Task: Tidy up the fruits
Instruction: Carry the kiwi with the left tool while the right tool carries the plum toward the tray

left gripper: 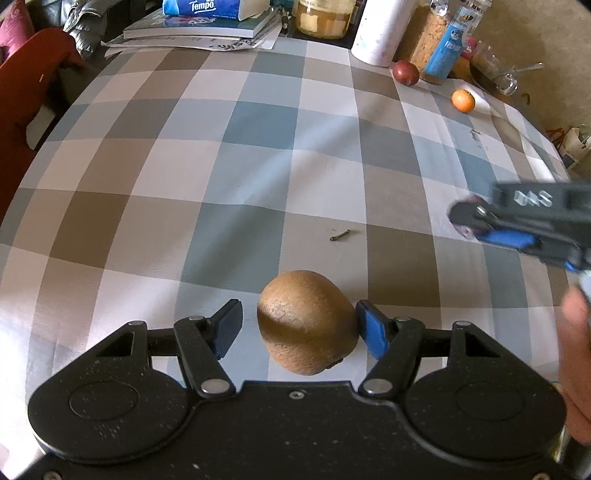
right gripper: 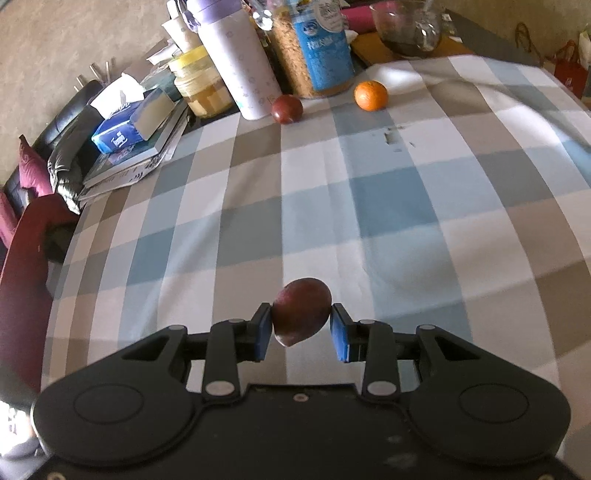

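While left gripper (left gripper: 299,328) straddles kiwi (left gripper: 306,321), right gripper (right gripper: 301,328) pinches plum (right gripper: 301,314).

A checked cloth (left gripper: 236,155) in grey, blue, tan and white covers the table. At 12 o'clock in the left wrist view lies a blue tissue pack (left gripper: 207,8) on stacked books (left gripper: 199,31); just to their right stands a glass jar (left gripper: 325,18) of yellowish contents, then a white bottle (left gripper: 380,31) and a blue-labelled jar (left gripper: 445,48) at 1 o'clock. A glass bowl (left gripper: 495,70) with a spoon sits at 2 o'clock. A small twig (left gripper: 340,235) lies on the cloth near the centre. At 10 o'clock, a red chair (left gripper: 26,96) stands beside the table; a dark sofa (right gripper: 70,144) with pink cushions (right gripper: 33,170) shows at 9 o'clock in the right wrist view.
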A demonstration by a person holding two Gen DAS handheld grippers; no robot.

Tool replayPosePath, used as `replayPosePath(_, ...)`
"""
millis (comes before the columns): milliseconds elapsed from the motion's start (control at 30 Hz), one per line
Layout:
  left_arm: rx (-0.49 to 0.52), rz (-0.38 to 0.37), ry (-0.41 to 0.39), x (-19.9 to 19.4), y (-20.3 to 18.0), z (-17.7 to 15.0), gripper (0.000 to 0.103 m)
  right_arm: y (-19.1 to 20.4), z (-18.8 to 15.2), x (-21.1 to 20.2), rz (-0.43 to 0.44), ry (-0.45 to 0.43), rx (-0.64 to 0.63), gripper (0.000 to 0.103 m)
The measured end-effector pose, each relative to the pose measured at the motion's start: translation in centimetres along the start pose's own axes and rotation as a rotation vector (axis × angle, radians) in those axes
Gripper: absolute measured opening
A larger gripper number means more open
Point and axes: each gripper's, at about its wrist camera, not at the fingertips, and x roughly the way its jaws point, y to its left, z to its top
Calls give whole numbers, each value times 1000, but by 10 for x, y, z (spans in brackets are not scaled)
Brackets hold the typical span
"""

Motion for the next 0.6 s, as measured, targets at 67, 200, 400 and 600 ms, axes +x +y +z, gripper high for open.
replayPosePath(67, 0, 7, 5, 2, -2, 1, 72, -8, -5, -8, 9, 7, 8, 36)
replayPosePath(200, 7, 33, 11, 5, -10, 2, 71, -18, -16, -24, -5, 12, 1, 36)
replayPosePath(400, 26, 55, 29, 3, -21, 4, 61, -32, -33, -46, 3, 40, -9, 36)
replayPosePath(600, 63, 85, 17, -14, -36, 2, 61, -47, -48, -73, 37, 45, 4, 36)
